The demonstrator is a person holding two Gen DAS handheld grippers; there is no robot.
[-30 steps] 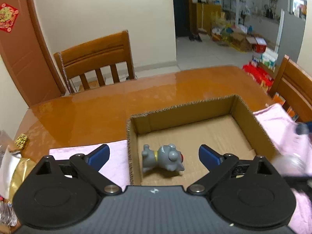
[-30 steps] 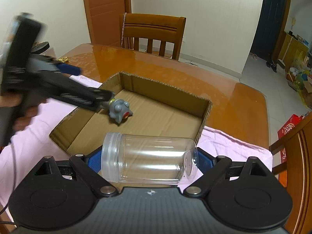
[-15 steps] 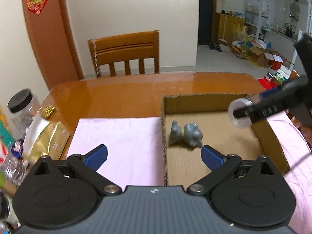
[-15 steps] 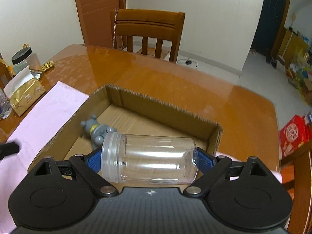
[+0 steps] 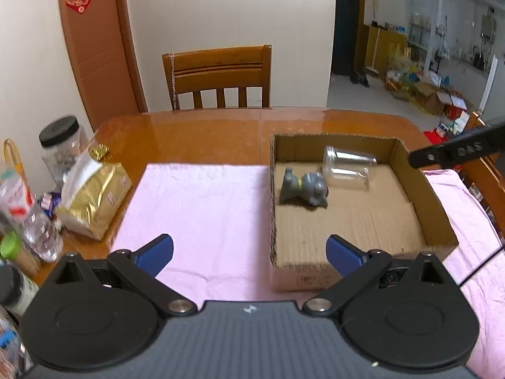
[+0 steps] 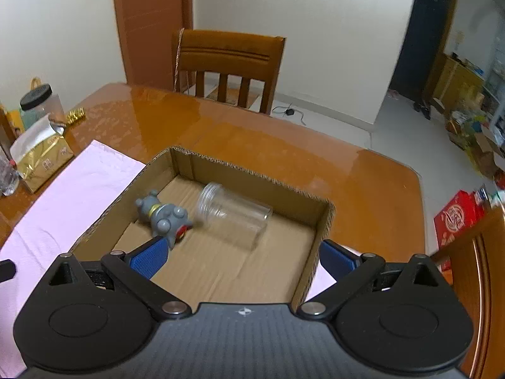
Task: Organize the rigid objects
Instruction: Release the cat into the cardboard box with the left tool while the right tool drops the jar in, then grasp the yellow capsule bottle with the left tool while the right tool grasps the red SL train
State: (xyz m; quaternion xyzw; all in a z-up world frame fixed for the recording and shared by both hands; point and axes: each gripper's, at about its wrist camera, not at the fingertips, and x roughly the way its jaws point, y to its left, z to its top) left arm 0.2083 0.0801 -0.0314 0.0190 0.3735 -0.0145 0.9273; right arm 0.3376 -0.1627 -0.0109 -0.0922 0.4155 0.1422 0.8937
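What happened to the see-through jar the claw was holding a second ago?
The right claw opened and let go of the jar, which now lies on its side in the cardboard box beside the gray toy. The toy stayed in the box; the left claw stayed open and empty.

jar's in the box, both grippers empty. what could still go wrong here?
1. The clear jar lies on its side, blurred, in the cardboard box; it may roll into the grey toy right beside its mouth.
2. The right gripper hangs open, low over the box's near wall; pulling back carelessly could catch the wall and drag the box.
3. The left gripper is open near the box's left wall; reaching toward the clutter beside the gold bag could knock bottles.
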